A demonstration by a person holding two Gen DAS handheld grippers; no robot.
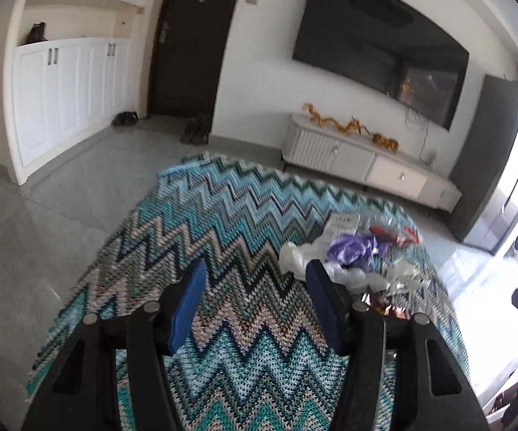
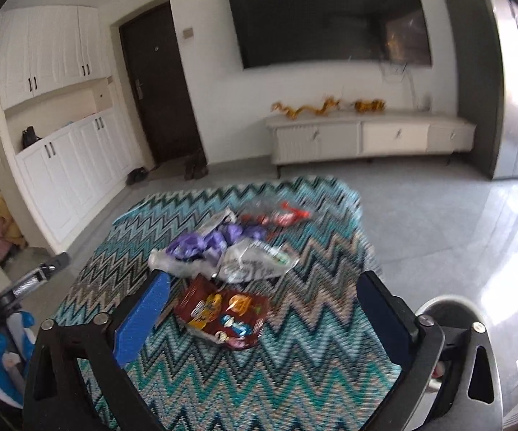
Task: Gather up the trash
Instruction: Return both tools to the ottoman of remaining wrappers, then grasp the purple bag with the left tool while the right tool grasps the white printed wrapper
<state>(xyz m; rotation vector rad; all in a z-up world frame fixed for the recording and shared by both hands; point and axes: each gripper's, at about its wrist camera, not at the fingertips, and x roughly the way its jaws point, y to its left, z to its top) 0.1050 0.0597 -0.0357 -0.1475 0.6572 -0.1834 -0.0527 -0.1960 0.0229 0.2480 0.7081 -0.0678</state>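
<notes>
A pile of trash lies on a zigzag-patterned cloth (image 2: 295, 341) over a table. It holds a purple crumpled wrapper (image 2: 208, 242), clear plastic bags (image 2: 255, 262), a red and clear wrapper (image 2: 280, 215) and a brown snack packet (image 2: 223, 314). My right gripper (image 2: 262, 287) is open and empty, with the brown packet between its fingers' lines and just below them. My left gripper (image 1: 255, 273) is open and empty over bare cloth (image 1: 223, 222), left of the pile; the purple wrapper (image 1: 352, 249) and white plastic (image 1: 295, 256) lie by its right finger.
A white TV cabinet (image 2: 366, 136) with golden dragon ornaments stands under a wall TV (image 2: 327, 18). White cupboards (image 1: 68, 89) and a dark door (image 1: 190, 39) are at the left. A round grey bin rim (image 2: 445, 309) shows at the lower right. Grey tiled floor surrounds the table.
</notes>
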